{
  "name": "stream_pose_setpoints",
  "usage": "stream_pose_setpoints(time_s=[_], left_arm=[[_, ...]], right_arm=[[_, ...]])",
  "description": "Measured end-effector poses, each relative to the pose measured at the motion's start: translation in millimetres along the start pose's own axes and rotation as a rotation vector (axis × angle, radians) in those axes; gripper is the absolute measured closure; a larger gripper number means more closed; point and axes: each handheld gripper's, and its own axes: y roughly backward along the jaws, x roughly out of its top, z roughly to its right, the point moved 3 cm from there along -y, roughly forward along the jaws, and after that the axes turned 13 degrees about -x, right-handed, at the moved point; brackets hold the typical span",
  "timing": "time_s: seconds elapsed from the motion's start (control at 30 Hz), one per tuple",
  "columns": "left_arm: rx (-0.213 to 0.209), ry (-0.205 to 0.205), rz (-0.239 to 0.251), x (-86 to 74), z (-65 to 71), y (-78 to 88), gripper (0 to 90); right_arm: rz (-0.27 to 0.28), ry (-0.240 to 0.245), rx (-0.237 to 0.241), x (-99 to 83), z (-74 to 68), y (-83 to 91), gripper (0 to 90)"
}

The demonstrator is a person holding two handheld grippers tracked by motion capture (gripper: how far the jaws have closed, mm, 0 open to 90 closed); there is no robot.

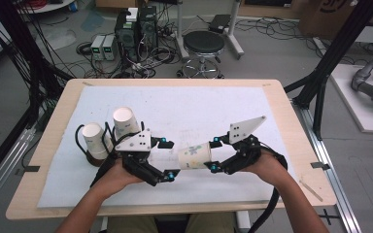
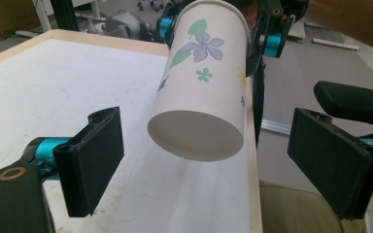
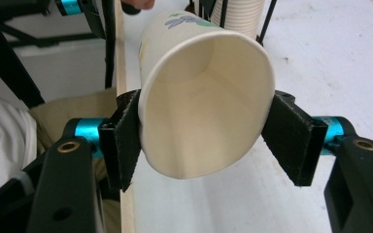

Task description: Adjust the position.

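At centre frame in the high view, the right gripper (image 1: pixel 214 154) clamps the rim of a flowered cup (image 1: pixel 194 156), held on its side above the table (image 1: pixel 272 104), base toward the left gripper (image 1: pixel 169 158). That one is spread wide, its jaws either side of the cup's base without touching. The rim looks squashed oval in the right gripper view (image 3: pixel 206 104). Likely a handover: close the left jaws gently on the lower wall, square to it, before the right lets go. Two more cups (image 1: pixel 111 130) stand at left.

Grey floor (image 1: pixel 281 53), black stool (image 1: pixel 204 44), computer towers (image 1: pixel 136 30), tangled cables (image 1: pixel 148 65).
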Motion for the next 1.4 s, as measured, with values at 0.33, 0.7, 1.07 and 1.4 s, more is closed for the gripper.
stream_pose_setpoints(time_s=[0.33, 0.7, 1.07, 1.4], left_arm=[[0.0, 0.0, -0.044, 2.7, -1.3, -1.8, 13.3], [-0.017, -0.005, -0.088, 1.9, -0.9, -7.0, 13.4], [-0.027, -0.009, -0.118, 0.8, -1.6, -10.7, 13.4], [-0.018, -0.007, -0.146, -1.7, -4.1, -13.6, 13.5]], right_arm=[[-0.102, 0.091, -0.006, 16.7, -4.1, -1.8, 34.8], [-0.179, 0.164, -0.02, 29.5, -5.6, -3.4, 34.9], [-0.246, 0.224, -0.011, 39.6, -9.2, -10.2, 34.9], [-0.298, 0.279, -0.018, 46.5, -11.6, -14.5, 34.9]])
